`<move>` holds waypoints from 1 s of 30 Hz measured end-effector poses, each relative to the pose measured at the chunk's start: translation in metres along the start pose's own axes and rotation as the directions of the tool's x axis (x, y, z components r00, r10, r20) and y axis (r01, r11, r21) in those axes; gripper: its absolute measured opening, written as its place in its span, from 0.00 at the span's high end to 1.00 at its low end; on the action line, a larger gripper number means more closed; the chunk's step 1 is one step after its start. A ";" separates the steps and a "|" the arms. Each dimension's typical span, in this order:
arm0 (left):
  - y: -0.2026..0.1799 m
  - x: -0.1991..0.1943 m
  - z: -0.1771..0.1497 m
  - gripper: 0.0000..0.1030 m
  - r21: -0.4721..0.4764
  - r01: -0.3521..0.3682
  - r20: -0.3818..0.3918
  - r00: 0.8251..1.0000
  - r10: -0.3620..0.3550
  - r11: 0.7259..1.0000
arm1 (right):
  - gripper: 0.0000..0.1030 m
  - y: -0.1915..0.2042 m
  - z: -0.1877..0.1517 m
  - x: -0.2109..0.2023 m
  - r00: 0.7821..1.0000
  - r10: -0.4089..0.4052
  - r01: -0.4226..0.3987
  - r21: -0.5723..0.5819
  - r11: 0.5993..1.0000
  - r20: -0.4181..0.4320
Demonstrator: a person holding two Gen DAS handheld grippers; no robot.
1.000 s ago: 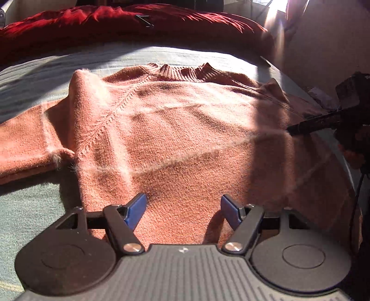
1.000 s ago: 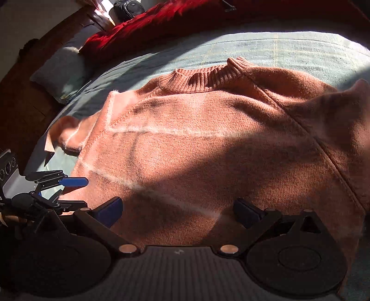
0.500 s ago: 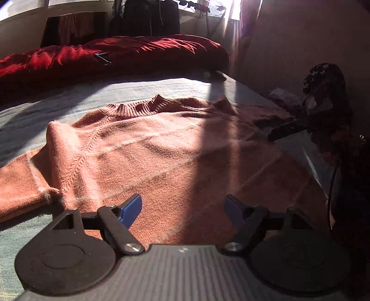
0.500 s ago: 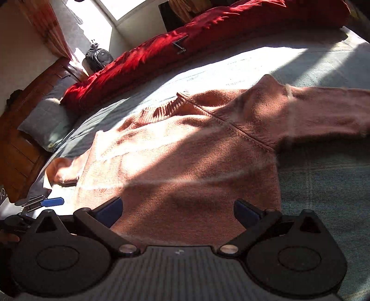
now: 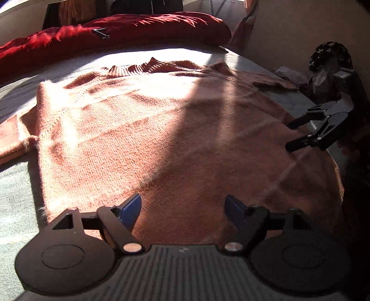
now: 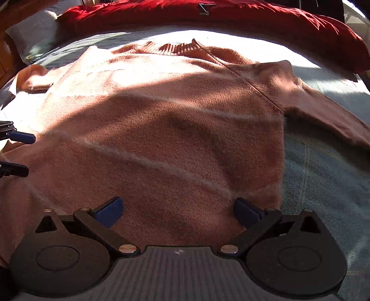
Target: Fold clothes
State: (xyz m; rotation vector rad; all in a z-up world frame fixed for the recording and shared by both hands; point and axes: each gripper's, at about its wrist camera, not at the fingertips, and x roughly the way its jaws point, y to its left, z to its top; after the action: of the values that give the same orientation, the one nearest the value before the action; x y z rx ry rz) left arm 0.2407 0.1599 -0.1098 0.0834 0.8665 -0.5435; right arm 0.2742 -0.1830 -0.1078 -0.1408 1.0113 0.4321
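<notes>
An orange knit sweater [image 5: 161,129] [image 6: 161,115] lies flat on the bed, its ribbed collar [image 5: 143,67] [image 6: 175,47] at the far end. One sleeve [image 5: 11,139] stretches off to the left in the left wrist view, and the other sleeve [image 6: 323,111] runs off to the right in the right wrist view. My left gripper [image 5: 182,201] [image 6: 29,154] hovers open over the near hem, nothing between its blue pads. My right gripper [image 6: 178,203] [image 5: 290,137] is open too, above the sweater's lower body near its side edge.
A pale grey-green bedsheet [image 5: 13,196] [image 6: 323,173] shows around the sweater. A red duvet [image 5: 115,30] [image 6: 231,16] is bunched along the far side, with a grey pillow [image 6: 30,34] at the far left. A dark patterned shape [image 5: 330,55] stands behind the right gripper by the wall.
Both grippers have slid sideways along the hem end of the sweater. The right one has swung round to face the sweater's body squarely. The left jaws stand slightly wider.
</notes>
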 end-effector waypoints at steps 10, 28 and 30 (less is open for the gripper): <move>-0.044 0.010 0.033 0.23 0.029 -0.114 0.037 0.993 0.113 0.993 | 0.00 -0.013 -0.001 -0.041 0.989 -0.033 0.027 0.044 0.999 0.142; -0.095 0.021 0.023 0.21 -0.249 -0.366 -0.047 0.929 0.366 0.897 | 0.00 -0.128 0.011 -0.043 0.942 0.201 -0.259 0.201 0.945 0.270; -0.106 0.024 0.028 0.21 -0.255 -0.391 -0.045 0.919 0.393 0.885 | 0.00 -0.163 0.021 -0.047 0.938 0.156 -0.245 0.275 0.930 0.310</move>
State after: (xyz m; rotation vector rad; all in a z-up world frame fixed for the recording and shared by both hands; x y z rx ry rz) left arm 0.2212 0.0509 -0.0938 0.0160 0.8781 -0.0470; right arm 0.3370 -0.3376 -0.0707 0.3060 0.7997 0.4606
